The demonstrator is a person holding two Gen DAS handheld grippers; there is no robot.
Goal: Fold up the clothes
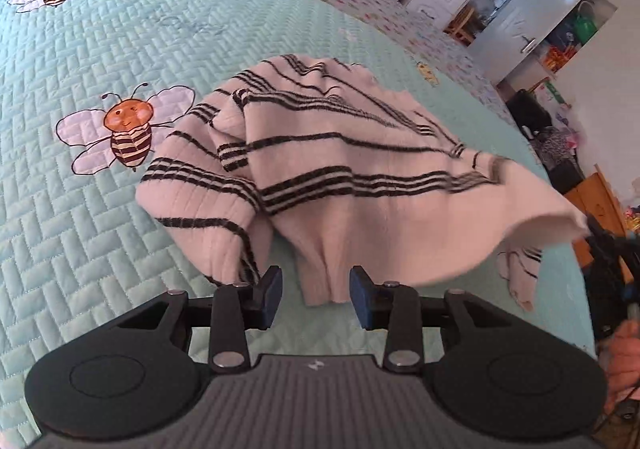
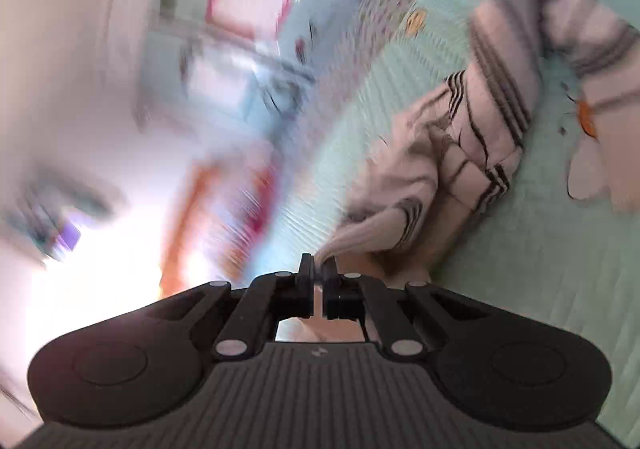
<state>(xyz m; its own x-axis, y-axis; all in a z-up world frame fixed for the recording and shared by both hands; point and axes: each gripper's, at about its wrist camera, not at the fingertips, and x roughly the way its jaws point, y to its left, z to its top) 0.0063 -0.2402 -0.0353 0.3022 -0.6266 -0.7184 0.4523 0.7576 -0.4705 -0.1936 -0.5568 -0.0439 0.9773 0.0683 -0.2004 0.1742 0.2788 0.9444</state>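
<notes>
Pink striped sweater [image 1: 328, 169] rumpled on quilt [image 1: 80, 209] | my right gripper [image 2: 319, 269] pinches its hem, view blurred, probably lifting | left gripper [image 1: 316, 289] wide, empty, hem fold dead ahead, nearer

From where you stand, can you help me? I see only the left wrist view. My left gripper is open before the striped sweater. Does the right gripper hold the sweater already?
Observer: Yes. In the right wrist view the right gripper is shut on an edge of the sweater.
Operator: Is much cloth between its fingers?
Observer: No, only a thin bunched edge enters between the fingertips.
Operator: Is that view clear enough to trust?
Observer: Partly. The room on its left side is badly blurred, but the gripper and the pinched cloth are sharp. Your left gripper is open, with a hem of the sweater just ahead of the gap.
</notes>
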